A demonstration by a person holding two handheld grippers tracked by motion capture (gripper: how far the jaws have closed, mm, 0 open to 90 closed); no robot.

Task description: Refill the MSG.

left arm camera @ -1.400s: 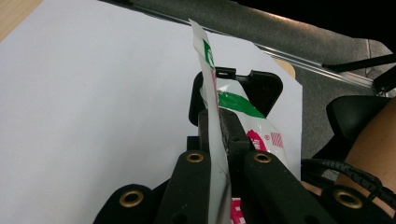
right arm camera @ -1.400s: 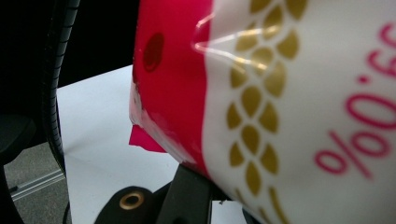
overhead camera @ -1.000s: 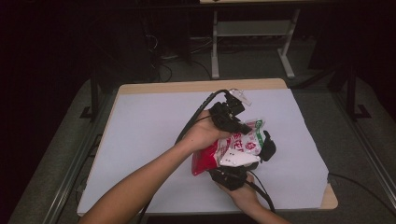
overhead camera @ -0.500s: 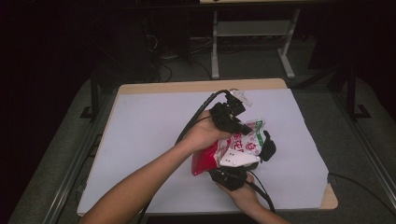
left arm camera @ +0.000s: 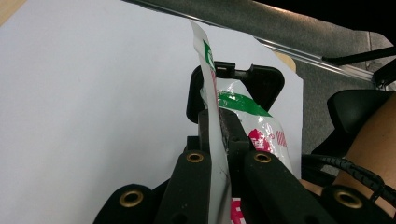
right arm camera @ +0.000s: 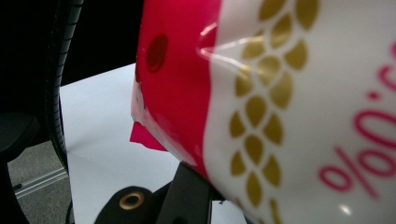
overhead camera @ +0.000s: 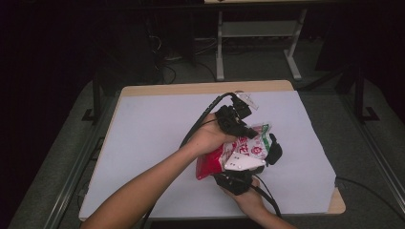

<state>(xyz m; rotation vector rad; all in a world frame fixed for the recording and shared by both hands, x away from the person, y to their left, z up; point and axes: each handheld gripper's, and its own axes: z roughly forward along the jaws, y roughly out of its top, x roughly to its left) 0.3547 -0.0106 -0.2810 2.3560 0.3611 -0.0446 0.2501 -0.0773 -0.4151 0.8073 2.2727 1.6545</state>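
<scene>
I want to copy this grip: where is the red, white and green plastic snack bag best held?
By its flat sealed edge, from the side: the left gripper is shut on that thin seam of the plastic snack bag, which fits between narrow jaws.

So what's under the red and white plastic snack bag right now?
Under the red and white plastic snack bag lies the white table cover. The right gripper reaches beneath; its jaws are covered by the bag.

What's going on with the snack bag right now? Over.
Left gripper shut on bag edge. Right gripper at bag's far side, grip unclear. Bag held up over the table. Nothing in the way.
</scene>
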